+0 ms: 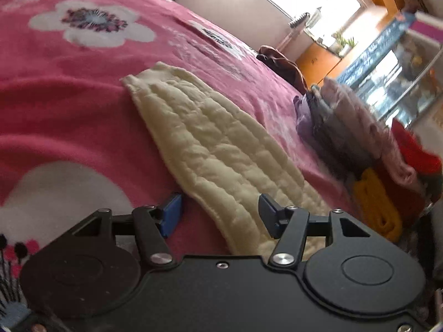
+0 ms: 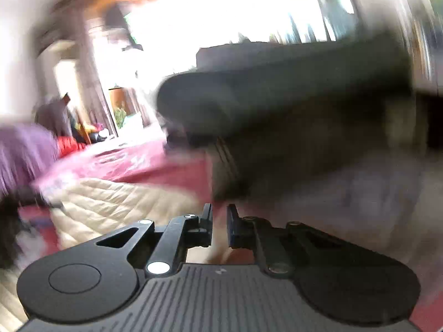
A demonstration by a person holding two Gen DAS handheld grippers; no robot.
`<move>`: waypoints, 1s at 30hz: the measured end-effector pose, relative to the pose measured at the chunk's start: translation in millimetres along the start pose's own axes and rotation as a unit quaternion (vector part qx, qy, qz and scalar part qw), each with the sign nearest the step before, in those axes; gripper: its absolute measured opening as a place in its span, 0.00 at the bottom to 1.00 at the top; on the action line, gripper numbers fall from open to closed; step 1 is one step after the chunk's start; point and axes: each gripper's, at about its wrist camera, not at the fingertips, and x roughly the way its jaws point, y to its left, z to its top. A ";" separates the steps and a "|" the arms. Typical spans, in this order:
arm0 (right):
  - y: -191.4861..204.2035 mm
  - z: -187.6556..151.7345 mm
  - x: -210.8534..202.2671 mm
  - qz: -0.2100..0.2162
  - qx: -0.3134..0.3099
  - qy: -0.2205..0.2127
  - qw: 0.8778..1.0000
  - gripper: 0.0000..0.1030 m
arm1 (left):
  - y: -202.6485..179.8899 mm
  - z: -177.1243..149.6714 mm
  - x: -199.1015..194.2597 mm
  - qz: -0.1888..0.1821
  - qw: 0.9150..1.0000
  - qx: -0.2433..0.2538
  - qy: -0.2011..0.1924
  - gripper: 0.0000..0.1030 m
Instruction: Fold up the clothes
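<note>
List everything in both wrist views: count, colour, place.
blanket: 1, pink with white flowers, covers the bed under everything
quilted garment: 1, cream, flat on the blanket, ahead of the left tongs
clothes pile: 1, lilac, grey, pink, red and yellow pieces, right of the garment
brown item: 1, far edge of bed, unclear what
dark blurred shape: 1, fills the right view, cannot identify
left tongs: black, blue pads, open over the garment's near end
right tongs: black, narrow gap, blurred

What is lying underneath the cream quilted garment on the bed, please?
The pink flowered blanket lies under the cream quilted garment, showing all around it. Whatever sits directly beneath the garment is covered.
</note>
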 end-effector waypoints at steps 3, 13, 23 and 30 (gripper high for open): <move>1.8 0.2 -4.8 -0.014 -0.028 -0.006 0.999 0.12 | 3.1 2.4 1.5 -0.004 1.000 -0.002 0.005 0.55; -3.1 -8.9 -12.9 0.000 -0.034 0.032 0.999 0.71 | 31.6 3.8 -71.0 0.030 0.999 0.015 -0.004 0.55; -11.4 -37.9 -37.0 0.050 -0.008 0.068 0.996 0.67 | 117.9 -69.0 -225.3 0.114 0.991 -0.052 -0.041 0.57; -4.2 -42.0 -39.1 0.065 0.002 0.070 0.995 0.28 | 136.9 -126.6 -245.8 0.100 0.992 -0.073 -0.040 0.52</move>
